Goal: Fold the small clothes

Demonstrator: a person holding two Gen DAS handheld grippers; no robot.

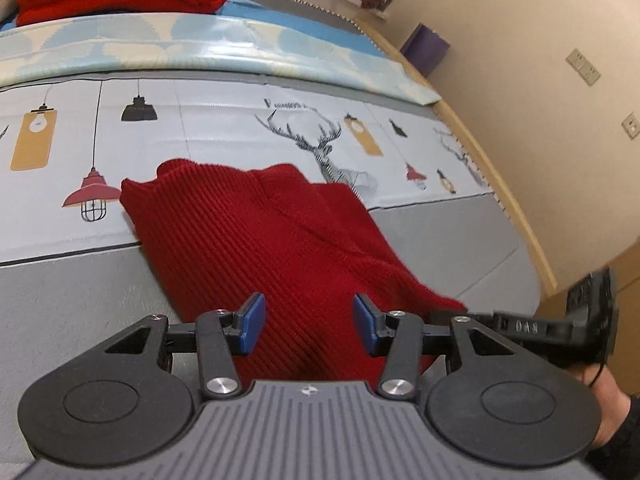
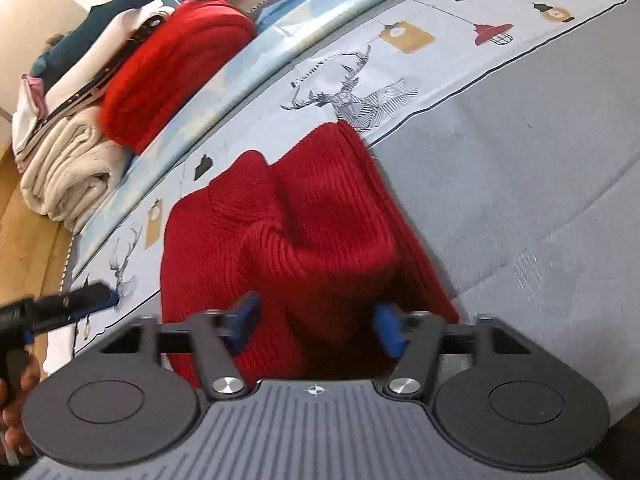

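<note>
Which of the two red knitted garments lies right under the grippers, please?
The dark red ribbed knit garment, spread on the grey bedsheet; the brighter red fluffy one sits folded beside the far pile.

Red sweater (image 2: pixel 304 240) looked like ribbed knit wool, matt and slightly fuzzy. My left gripper (image 1: pixel 310 322) was matt black plastic with smooth blue pads (image 1: pixel 256 320) and shiny metal pivot screws (image 1: pixel 222 385); right gripper (image 2: pixel 316 326) looked the same. Bed sheet (image 1: pixel 224 128) was smooth printed cloth, the grey part (image 2: pixel 540 184) matt woven with creases. Folded red blanket (image 2: pixel 172 68) looked plush, the beige blanket (image 2: pixel 68 172) soft fleece. Bed frame (image 1: pixel 492 176) read as pale, smooth wood. Wall (image 1: pixel 520 40) was matt.
</note>
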